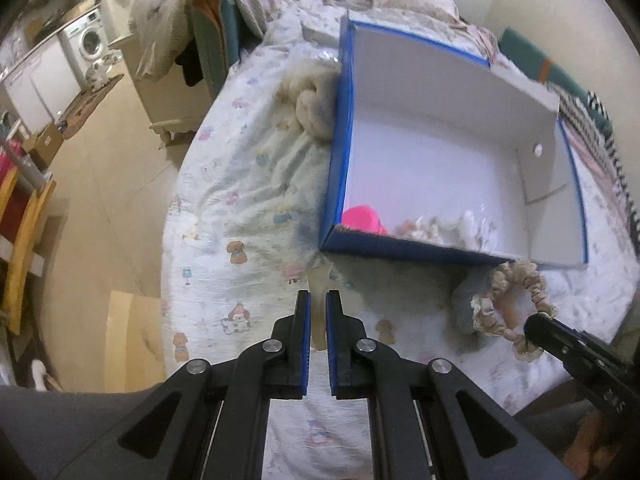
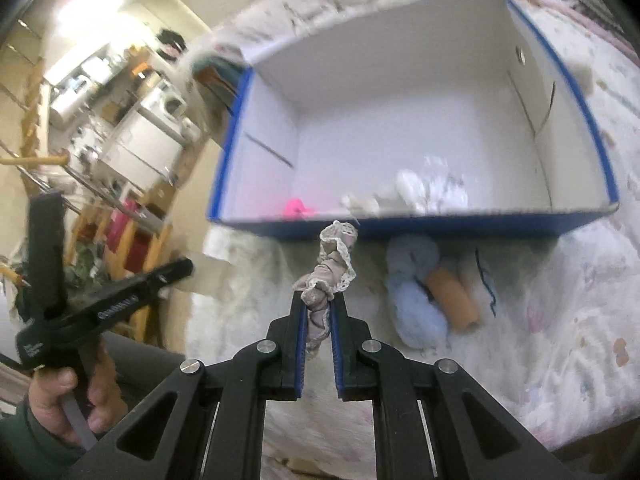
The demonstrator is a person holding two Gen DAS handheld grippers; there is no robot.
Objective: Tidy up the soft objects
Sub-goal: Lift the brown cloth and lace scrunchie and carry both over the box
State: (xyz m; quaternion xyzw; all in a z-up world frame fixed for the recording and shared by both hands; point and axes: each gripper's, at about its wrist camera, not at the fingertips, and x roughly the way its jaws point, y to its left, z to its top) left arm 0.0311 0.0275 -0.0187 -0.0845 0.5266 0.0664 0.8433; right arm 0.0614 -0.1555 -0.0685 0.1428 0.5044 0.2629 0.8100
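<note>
Left gripper (image 1: pixel 318 300) pinches a translucent beige strip (image 1: pixel 319 280); right gripper (image 2: pixel 319 302) clamps a lace scrunchie (image 2: pixel 334 260); the blue box's (image 2: pixel 400 232) near contents are blurred.

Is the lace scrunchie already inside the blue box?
No, the lace scrunchie is pinched in the right gripper, outside the blue box, in front of its near wall.

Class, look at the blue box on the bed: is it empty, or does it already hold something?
Not empty. The blue box holds a pink item and white, fluffy soft things near its front wall; most of its floor is bare.
</note>
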